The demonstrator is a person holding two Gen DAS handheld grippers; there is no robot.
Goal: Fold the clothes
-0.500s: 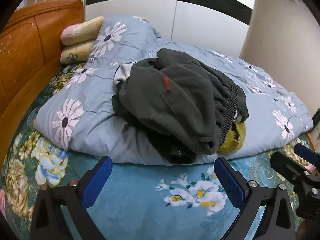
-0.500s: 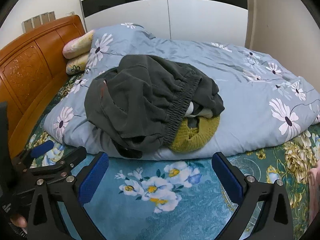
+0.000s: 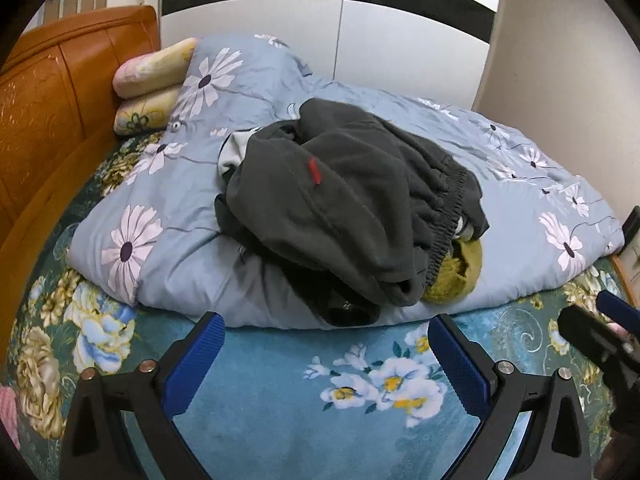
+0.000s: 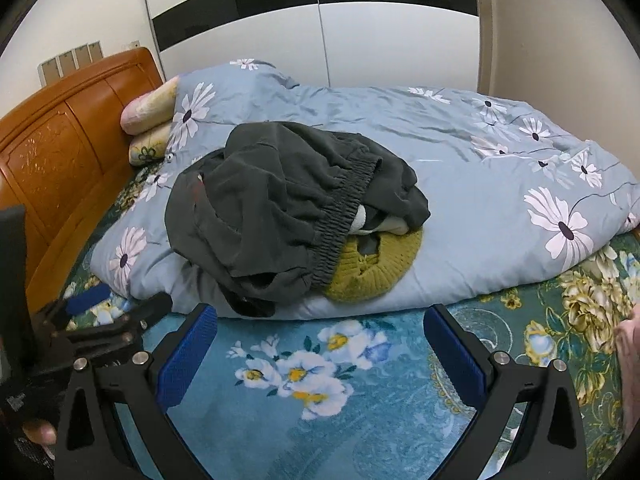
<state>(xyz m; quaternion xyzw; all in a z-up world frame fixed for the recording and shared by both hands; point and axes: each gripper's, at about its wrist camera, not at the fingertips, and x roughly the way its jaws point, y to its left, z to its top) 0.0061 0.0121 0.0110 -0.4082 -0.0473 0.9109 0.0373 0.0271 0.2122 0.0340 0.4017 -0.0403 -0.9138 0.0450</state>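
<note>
A heap of clothes lies on the blue flowered duvet (image 3: 168, 240) (image 4: 480, 208). On top is a dark grey garment with an elastic waistband (image 3: 344, 208) (image 4: 272, 208). A mustard knitted piece (image 3: 460, 280) (image 4: 372, 272) sticks out beneath it, with a bit of white cloth (image 4: 380, 222) between. My left gripper (image 3: 326, 364) is open and empty over the bedsheet, short of the heap; it also shows in the right wrist view (image 4: 116, 308). My right gripper (image 4: 320, 354) is open and empty, beside it to the right; it shows in the left wrist view (image 3: 600, 316).
The bed has a teal flowered sheet (image 3: 280, 400) (image 4: 360, 420). An orange wooden headboard (image 3: 48, 120) (image 4: 60, 160) stands at left with two pillows (image 3: 152, 84) (image 4: 148, 128). White wardrobe doors (image 3: 320, 40) (image 4: 320, 40) stand behind the bed.
Both grippers have drifted slightly; the heap sits a little lower in the right wrist view. The clothes have not moved.
</note>
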